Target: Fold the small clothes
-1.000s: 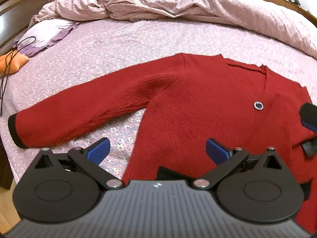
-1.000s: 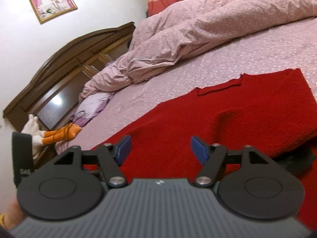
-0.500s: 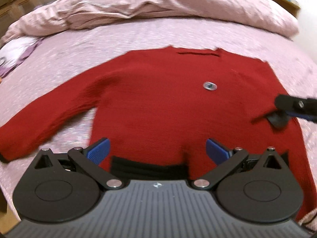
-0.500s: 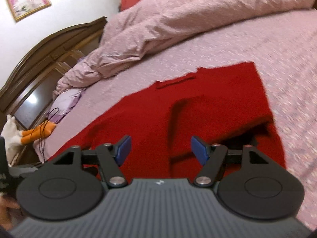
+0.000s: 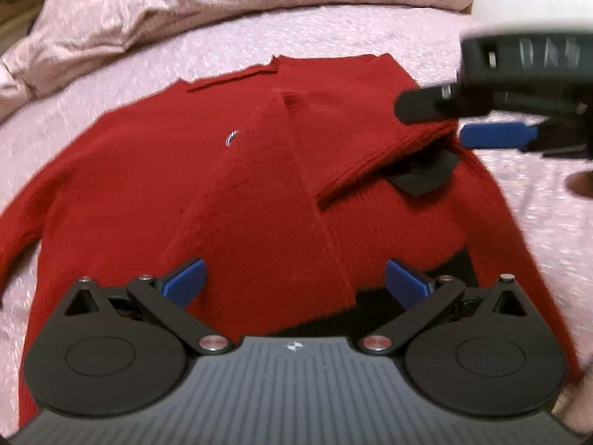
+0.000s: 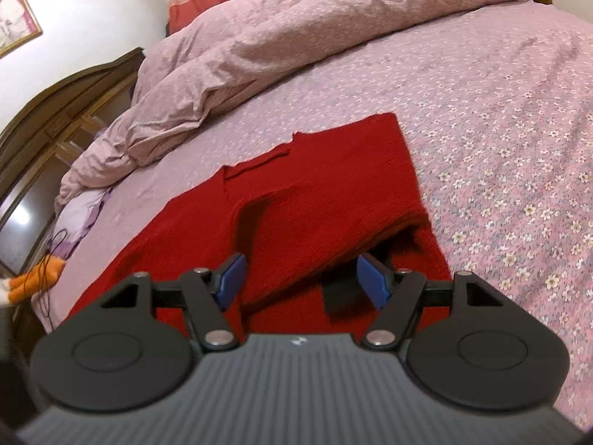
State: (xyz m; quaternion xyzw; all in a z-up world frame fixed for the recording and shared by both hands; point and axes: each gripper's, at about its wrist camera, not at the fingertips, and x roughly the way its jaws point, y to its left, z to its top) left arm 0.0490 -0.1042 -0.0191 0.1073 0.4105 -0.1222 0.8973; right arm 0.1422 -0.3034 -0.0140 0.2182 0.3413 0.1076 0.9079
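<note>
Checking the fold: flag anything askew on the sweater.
The folded-in right sleeve lies slantwise across the red sweater, its edge lifted, black cuff peeking out beneath. The left sleeve is not yet folded.

Left wrist view motion-blurred throughout. Red sweater [image 5: 259,193]: left sleeve cut off by the frame's left edge; hem hidden behind the left gripper [image 5: 294,278] body. Small round button [image 5: 231,137] too smeared to read. Right gripper [image 5: 463,120] cut off at the right edge. Right wrist view: framed picture [image 6: 15,18] cropped; orange item [image 6: 37,278] partly out of frame, unidentifiable.
</note>
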